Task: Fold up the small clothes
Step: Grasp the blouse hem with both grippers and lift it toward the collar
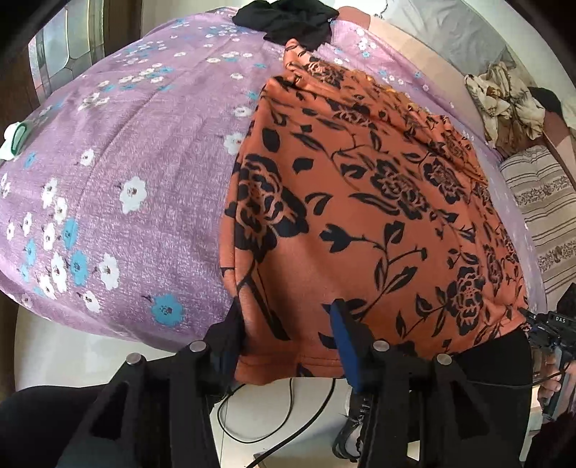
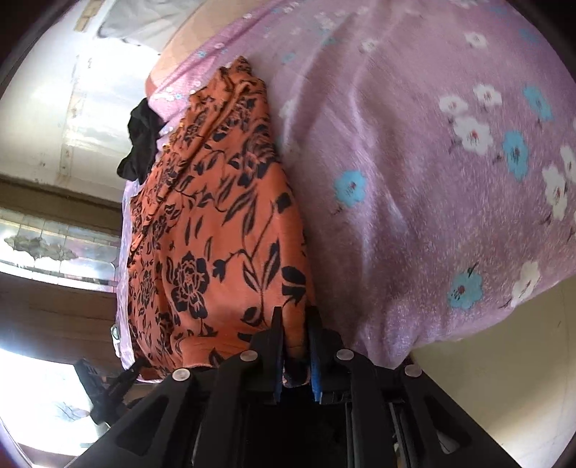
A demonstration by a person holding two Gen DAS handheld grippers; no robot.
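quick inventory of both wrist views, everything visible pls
orange floral garment: 1, orange with black print, spread on bed, near hem over the edge
bedsheet: 1, purple, white and blue flowers, covers bed
black garment: 1, black, bunched at far end
patterned cloth heap: 1, cream-brown, beside bed
cables: black, on floor
left gripper: black, jaws apart around hem
right gripper: black, jaws shut on hem

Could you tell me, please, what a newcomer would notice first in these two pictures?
First, the orange garment with black flower print, spread over the lilac flowered bedspread. The left claw stands open around its near hem, while the right claw is shut on a corner of it. A crumpled black cloth lies at the garment's far end.
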